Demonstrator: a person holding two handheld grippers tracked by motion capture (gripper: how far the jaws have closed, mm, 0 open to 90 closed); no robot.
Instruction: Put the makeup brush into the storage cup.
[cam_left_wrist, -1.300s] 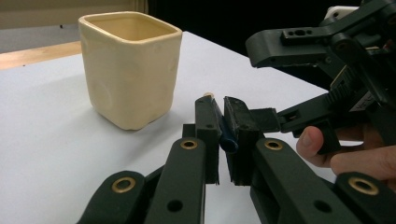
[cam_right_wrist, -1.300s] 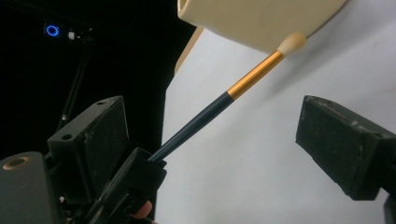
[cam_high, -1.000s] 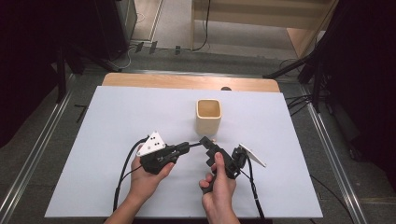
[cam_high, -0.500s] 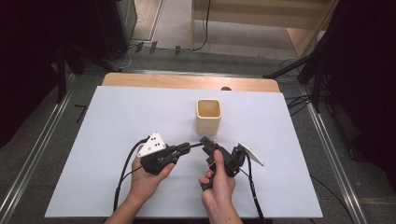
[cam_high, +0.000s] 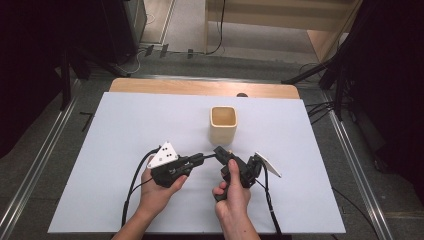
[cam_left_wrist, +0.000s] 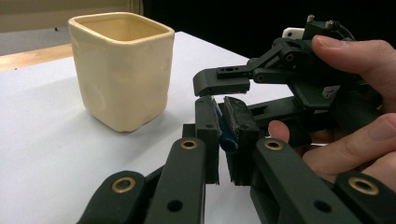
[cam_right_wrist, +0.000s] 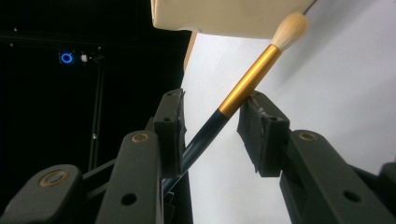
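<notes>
Covering the wooden table (cam_high: 150, 86), a white sheet (cam_high: 115, 150); left tool (cam_high: 199, 160) clamps the brush (cam_right_wrist: 243, 88), right tool (cam_high: 221, 151) closing, unclamped.

Lab recording bay: white table (cam_high: 125, 130) centre, dark curtains at 9 and 3 o'clock, floor cables (cam_high: 165, 50) at 12.

A white table (cam_high: 115, 150) carries one cream square cup (cam_high: 223, 125)

Brush (cam_right_wrist: 243, 88): slim dark blue handle, gold ferrule, pale cream bristle tip. Clamped by the blue end, slanting toward the cup (cam_high: 223, 124), bristle tip just short of its base. Cup: cream, squarish, dimpled walls, upright, open mouth up.
</notes>
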